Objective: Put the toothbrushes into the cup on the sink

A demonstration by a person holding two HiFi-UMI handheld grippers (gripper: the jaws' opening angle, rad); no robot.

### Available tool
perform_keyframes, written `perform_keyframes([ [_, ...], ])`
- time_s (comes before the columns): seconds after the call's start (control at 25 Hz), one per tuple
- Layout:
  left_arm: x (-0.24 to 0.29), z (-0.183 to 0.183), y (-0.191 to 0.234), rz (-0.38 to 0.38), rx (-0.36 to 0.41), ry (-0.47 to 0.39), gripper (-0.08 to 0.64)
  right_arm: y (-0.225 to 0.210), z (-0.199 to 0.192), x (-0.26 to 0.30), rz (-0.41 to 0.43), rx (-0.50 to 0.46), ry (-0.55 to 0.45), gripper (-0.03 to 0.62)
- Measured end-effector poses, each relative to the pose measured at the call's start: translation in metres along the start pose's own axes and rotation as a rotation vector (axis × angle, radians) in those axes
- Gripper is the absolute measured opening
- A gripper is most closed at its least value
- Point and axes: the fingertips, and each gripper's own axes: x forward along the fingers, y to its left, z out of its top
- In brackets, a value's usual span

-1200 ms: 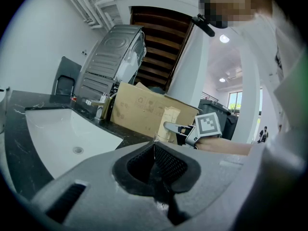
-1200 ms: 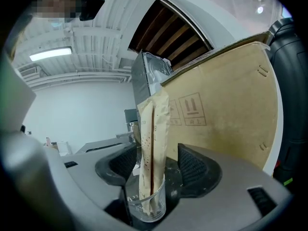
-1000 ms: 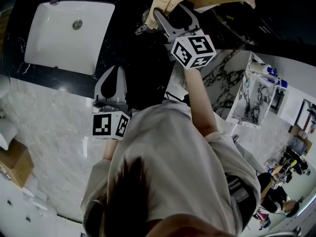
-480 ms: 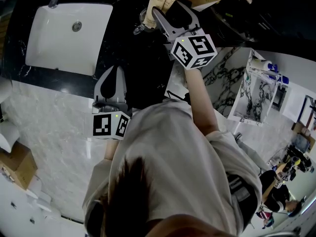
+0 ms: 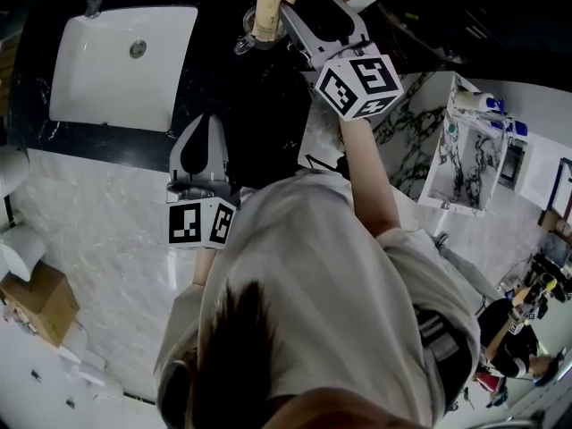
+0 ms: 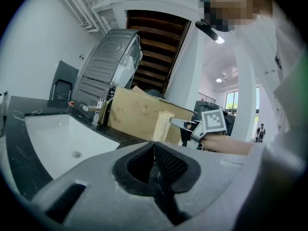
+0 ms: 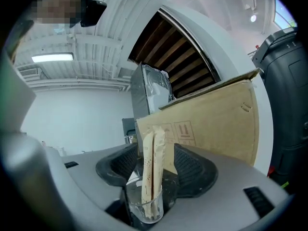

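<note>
Paper-wrapped toothbrushes [image 7: 153, 170], two of them, stand side by side in the clear glass cup [image 7: 143, 208]. They are close to upright, their tops well above its rim. The cup sits on the black bench [image 5: 259, 105], off to the right of the white sink basin [image 5: 107, 70] and just in front of a cardboard box [image 7: 216, 124]. So the job looks to me about done (I can make out no other brushes lying on the bench).

The right tool [image 7: 156, 153] is reached out over the cup, jaws spread wide to either side of the wrappers. There is a gap on each side and neither pad seems to press the paper, so I judge it has let go and grips nothing. That fits a brush lowered in from above, where the wrappers end up between the jaws like this.

The left tool [image 6: 154, 148] hangs back near the bench's front edge, well apart from the cup, its jaws closed together on nothing. I take it as simply kept out of the way.
</note>
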Motion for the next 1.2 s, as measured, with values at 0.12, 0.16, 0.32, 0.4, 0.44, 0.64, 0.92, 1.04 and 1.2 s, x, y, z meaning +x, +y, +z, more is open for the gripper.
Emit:
perform_keyframes([
  [0.12, -0.005, 0.003, -0.006, -0.006, 0.01, -0.008, 0.015, 0.003, 0.013, -0.009, 0.003, -0.003, -0.031, 0.219],
  [0.16, -0.007, 0.004, -0.007, -0.008, 0.014, -0.011, 0.015, 0.005, 0.019, -0.013, 0.005, -0.001, -0.043, 0.208],
  [0.32, -0.013, 0.01, -0.013, -0.021, 0.036, -0.025, 0.015, 0.011, 0.045, -0.027, 0.011, 0.007, -0.092, 0.173],
  [0.4, -0.017, 0.012, -0.019, -0.027, 0.045, -0.035, 0.015, 0.015, 0.057, -0.037, 0.018, 0.004, -0.108, 0.158],
  [0.44, -0.019, 0.013, -0.021, -0.029, 0.049, -0.039, 0.015, 0.018, 0.062, -0.042, 0.025, 0.003, -0.115, 0.145],
  [0.64, -0.029, 0.015, -0.031, -0.04, 0.069, -0.049, 0.015, 0.03, 0.082, -0.071, 0.067, -0.027, -0.135, 0.085],
  [0.92, -0.042, 0.015, -0.039, -0.034, 0.088, -0.055, 0.015, 0.039, 0.115, -0.115, 0.078, -0.089, -0.183, 0.035],
  [1.04, -0.045, 0.017, -0.045, -0.04, 0.099, -0.059, 0.015, 0.039, 0.128, -0.132, 0.069, -0.089, -0.209, 0.024],
  [1.2, -0.051, 0.018, -0.055, -0.039, 0.111, -0.067, 0.015, 0.042, 0.144, -0.158, 0.076, -0.095, -0.247, 0.018],
])
